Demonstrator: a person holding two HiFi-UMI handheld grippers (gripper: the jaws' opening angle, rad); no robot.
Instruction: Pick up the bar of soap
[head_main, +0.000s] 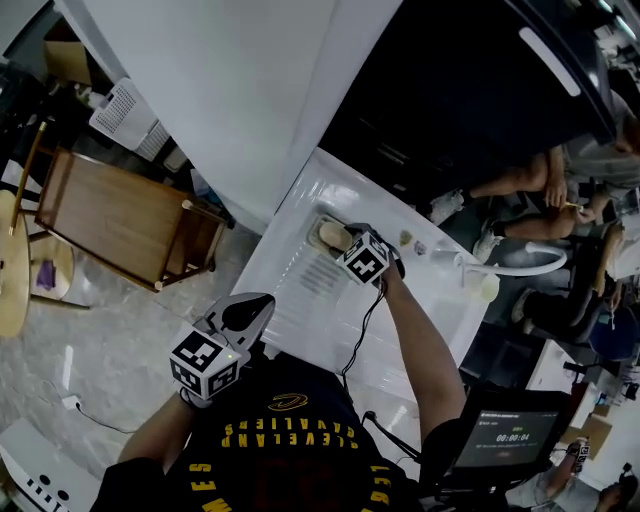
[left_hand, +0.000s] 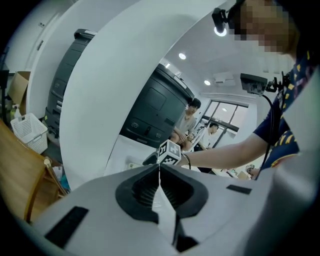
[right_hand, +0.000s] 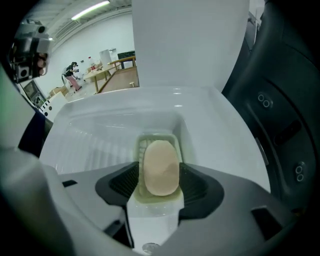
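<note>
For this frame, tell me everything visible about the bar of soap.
The bar of soap is a smooth, pale beige oval, unbroken. It lies flat in a pale green soap dish in a corner of the white sink. The open jaws of the right gripper flank its long sides; whether the pads touch it is unclear.

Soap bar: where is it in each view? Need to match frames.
Head view: soap bar just above centre, at the far end of the sink.
Left gripper view: not discernible.
Right gripper view: low centre, between the open jaws of the right gripper.
Shared landmark: the white pillar.
</note>
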